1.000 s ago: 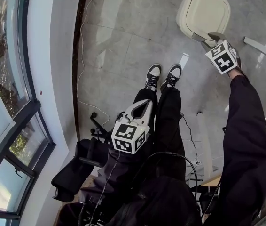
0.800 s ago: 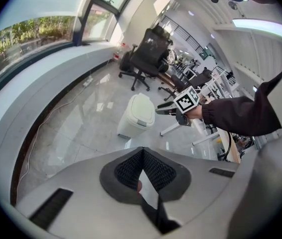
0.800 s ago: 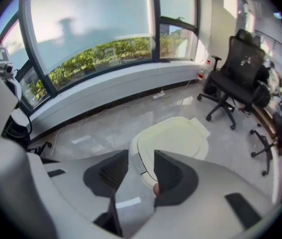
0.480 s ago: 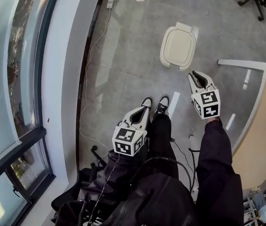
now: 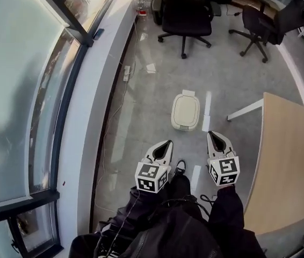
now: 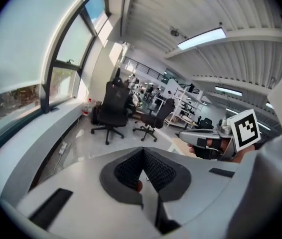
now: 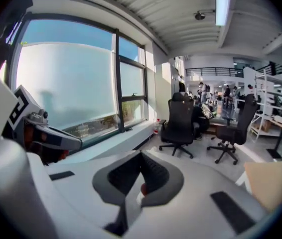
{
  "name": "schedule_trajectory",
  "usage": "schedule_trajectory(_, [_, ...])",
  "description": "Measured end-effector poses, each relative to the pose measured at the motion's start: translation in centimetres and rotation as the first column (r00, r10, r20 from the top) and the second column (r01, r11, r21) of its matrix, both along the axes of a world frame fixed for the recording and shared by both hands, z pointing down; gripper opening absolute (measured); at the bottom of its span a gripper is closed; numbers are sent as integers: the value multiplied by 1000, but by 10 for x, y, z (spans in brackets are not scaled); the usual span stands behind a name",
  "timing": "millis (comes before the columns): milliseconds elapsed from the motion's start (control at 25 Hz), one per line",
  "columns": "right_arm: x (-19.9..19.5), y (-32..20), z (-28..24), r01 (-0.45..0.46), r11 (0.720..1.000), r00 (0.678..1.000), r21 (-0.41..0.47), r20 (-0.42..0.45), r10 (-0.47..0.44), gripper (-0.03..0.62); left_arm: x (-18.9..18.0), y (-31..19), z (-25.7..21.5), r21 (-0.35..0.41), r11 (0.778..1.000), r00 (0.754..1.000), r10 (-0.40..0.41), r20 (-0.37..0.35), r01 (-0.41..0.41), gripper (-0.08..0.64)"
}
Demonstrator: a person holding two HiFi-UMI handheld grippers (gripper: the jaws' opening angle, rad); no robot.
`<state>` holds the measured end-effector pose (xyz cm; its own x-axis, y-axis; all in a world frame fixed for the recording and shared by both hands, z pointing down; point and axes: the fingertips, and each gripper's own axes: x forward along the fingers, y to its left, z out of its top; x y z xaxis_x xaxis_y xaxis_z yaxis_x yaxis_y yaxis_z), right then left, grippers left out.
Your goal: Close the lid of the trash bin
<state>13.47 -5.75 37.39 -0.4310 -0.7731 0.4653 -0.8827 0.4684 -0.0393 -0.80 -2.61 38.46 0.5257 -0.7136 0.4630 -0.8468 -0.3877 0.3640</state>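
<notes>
Cream trash bin (image 5: 183, 126), lid (image 5: 186, 110) down, now lies well ahead of and below both tools. The right tool (image 5: 215, 136) has just closed on nothing and risen clear. The left tool (image 5: 165, 143) is likewise shut and empty. Closing looks done.

The person wears a dark sleeve (image 5: 226, 211) and dark trousers (image 5: 181, 190); a black-and-white shoe (image 5: 180, 167) shows; a thin cable (image 5: 126, 219) crosses the clothing; the pale grey left gripper (image 5: 166, 143) and right gripper (image 5: 212, 135) each bear a white cube (image 5: 152, 177) with black square markers.

The grey floor (image 5: 154, 87) bears a trash bin (image 5: 185, 112) and an office chair (image 5: 187, 12).
</notes>
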Motion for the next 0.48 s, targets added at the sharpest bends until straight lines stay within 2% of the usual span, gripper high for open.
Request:
schedule_trajectory(200, [10,26,-77,-67,993,996,98,65,61,6,23,3,-79,139,989,999,38,8,-38,2])
schedule_trajectory(480, [13,48,-167,-117,963,987,244,139,85,6,43,0,-171,322,946,999,43,14,-45,2])
